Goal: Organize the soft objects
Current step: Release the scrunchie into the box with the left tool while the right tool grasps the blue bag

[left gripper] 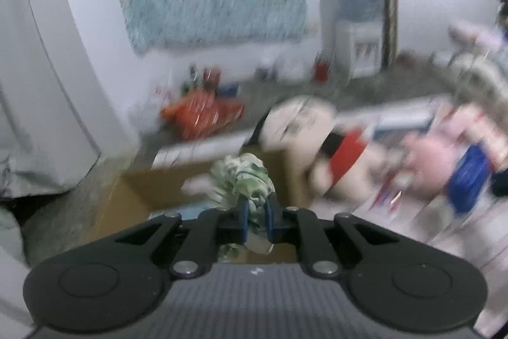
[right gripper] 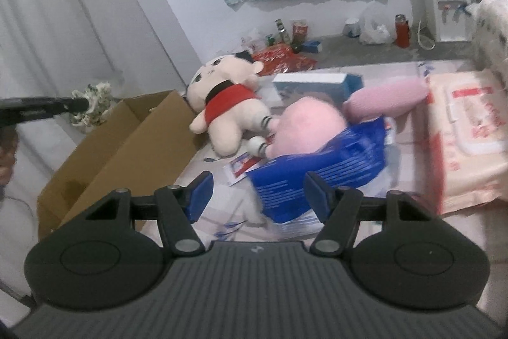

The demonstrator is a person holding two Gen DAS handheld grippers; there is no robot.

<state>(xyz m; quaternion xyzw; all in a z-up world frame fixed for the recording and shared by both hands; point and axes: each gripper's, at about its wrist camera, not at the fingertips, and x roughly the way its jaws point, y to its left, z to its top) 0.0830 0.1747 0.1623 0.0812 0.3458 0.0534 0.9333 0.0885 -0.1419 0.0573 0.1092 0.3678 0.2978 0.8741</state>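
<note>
My left gripper (left gripper: 256,220) is shut on a green-and-white patterned cloth bundle (left gripper: 243,180) and holds it above an open cardboard box (left gripper: 139,189). The right wrist view shows that bundle (right gripper: 92,104) at the left gripper's tip, over the box (right gripper: 127,145). My right gripper (right gripper: 258,196) is open and empty above a blue plastic pack (right gripper: 317,170). A cream plush doll with a red shirt (right gripper: 228,104) lies beside the box. A pink plush (right gripper: 314,119) lies next to it, partly on the blue pack.
A pack of wet wipes (right gripper: 470,132) lies at the right. A blue-and-white carton (right gripper: 317,84) lies behind the plushes. Red wrapping (right gripper: 282,57), bottles (right gripper: 285,32), a red flask (right gripper: 402,30) and a water dispenser (right gripper: 447,8) stand along the far wall. A white curtain (right gripper: 63,5) hangs left.
</note>
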